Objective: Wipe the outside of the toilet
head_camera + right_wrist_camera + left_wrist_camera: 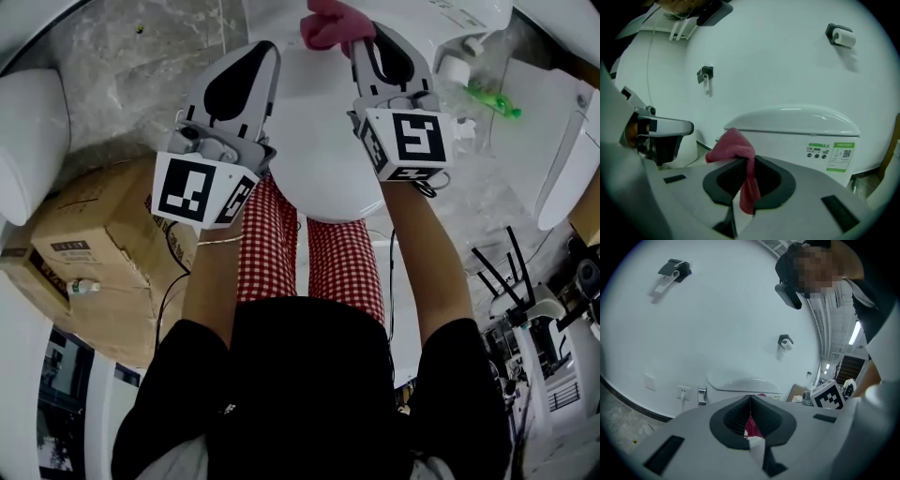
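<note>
Jaws on the right gripper are pressed together on a pink cloth. Part of it bunches above them and a tail hangs down through the gap. Those on the left gripper are together too, with nothing clearly between them. A sliver of pink shows low in their gap, and I cannot tell what it is.

From the head view, both grippers are held side by side above the toilet, whose lid is down. The cloth sits at the far end of that lid, close to the tank. Whether it touches the porcelain cannot be made out. The right gripper's own view looks straight at the tank front, with its green sticker.

As for progress, every white surface looks equally clean and dry, so nothing shows which parts have been wiped. My guess is that most of the job is left: the tank, the lid top and the sides of the bowl lower down. A cardboard box sits on the floor to the person's left.
</note>
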Available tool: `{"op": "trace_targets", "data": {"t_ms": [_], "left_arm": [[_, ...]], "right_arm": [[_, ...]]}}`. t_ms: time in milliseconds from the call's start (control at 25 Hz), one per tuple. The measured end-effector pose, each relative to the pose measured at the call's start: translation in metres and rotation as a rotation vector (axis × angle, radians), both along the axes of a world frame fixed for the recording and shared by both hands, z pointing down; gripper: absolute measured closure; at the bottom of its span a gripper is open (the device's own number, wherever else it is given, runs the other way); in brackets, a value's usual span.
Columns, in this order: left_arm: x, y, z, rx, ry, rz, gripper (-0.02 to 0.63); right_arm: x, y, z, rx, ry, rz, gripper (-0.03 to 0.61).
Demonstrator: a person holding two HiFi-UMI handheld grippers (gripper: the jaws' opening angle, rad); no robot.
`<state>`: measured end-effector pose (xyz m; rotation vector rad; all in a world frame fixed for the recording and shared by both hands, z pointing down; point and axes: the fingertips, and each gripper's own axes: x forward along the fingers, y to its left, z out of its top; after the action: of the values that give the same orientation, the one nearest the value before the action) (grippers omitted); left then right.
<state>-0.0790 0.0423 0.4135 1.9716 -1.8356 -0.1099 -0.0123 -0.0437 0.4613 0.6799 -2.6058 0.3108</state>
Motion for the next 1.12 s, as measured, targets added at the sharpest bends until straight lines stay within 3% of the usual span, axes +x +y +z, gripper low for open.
{"op": "trace_targets", "data": {"t_ms": [320,720,1120], "left_arm": [[-0.03,0.01,0.008,-0.019,-0.003,-0.021,0.603],[-0.061,0.021,0.015,-0.026,0.008,-0.038,0.603],[-0.082,0.03,0.029,-0.056,0.022,-0.054,0.603]], "right_arm": [[-0.05,0.032,0.022,-0.03,0.035,-0.108,0.522],[-0.093,0.054,0.046,-0.08,0.048,-0.151,0.522],[-0.102,0.039,0.088,-0.182,0.087,-0.053,0.522]]}}
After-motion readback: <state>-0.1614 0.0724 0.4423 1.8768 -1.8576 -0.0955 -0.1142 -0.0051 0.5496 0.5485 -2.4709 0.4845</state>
